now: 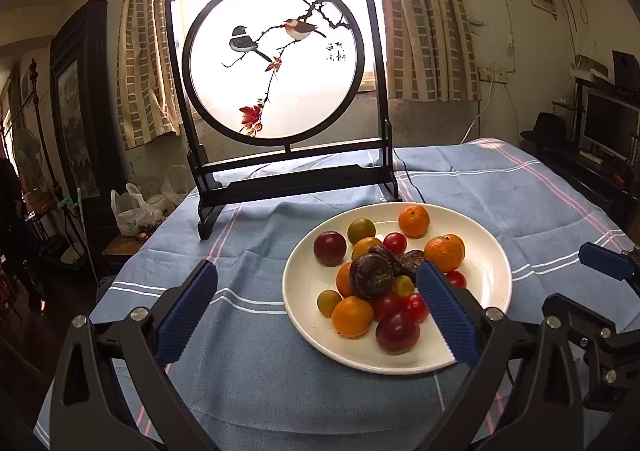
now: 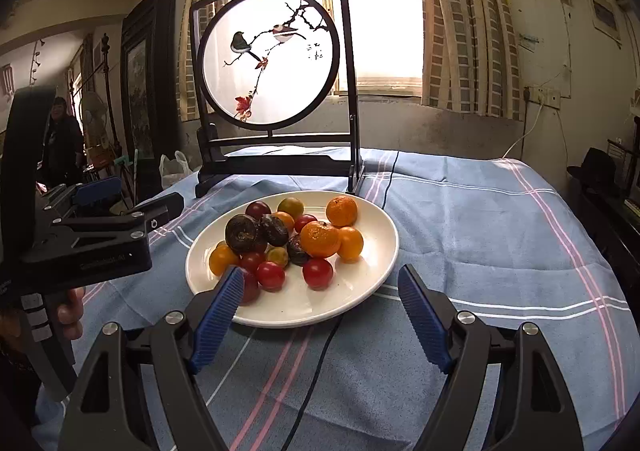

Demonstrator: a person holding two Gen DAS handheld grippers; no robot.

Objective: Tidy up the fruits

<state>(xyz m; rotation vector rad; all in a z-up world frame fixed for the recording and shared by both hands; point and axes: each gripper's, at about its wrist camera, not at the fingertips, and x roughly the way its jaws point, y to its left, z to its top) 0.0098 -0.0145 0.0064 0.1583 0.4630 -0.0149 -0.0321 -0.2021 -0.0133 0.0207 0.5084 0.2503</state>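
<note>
Where curtains (image 1: 424, 31) hang, blue tablecloth (image 2: 460, 219), framed screen (image 1: 276, 63)

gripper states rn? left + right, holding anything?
Left gripper: open, holding nothing, fingers spread in front of the white plate of fruit.
Right gripper: open, empty, aimed at the same plate.

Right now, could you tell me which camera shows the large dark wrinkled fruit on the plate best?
The left wrist view: the dark wrinkled fruit sits near frame centre, unobstructed atop the pile on the white plate, its pitted face towards the camera. The right wrist view shows the same fruit smaller and more shadowed, on the pile's left side.
</note>
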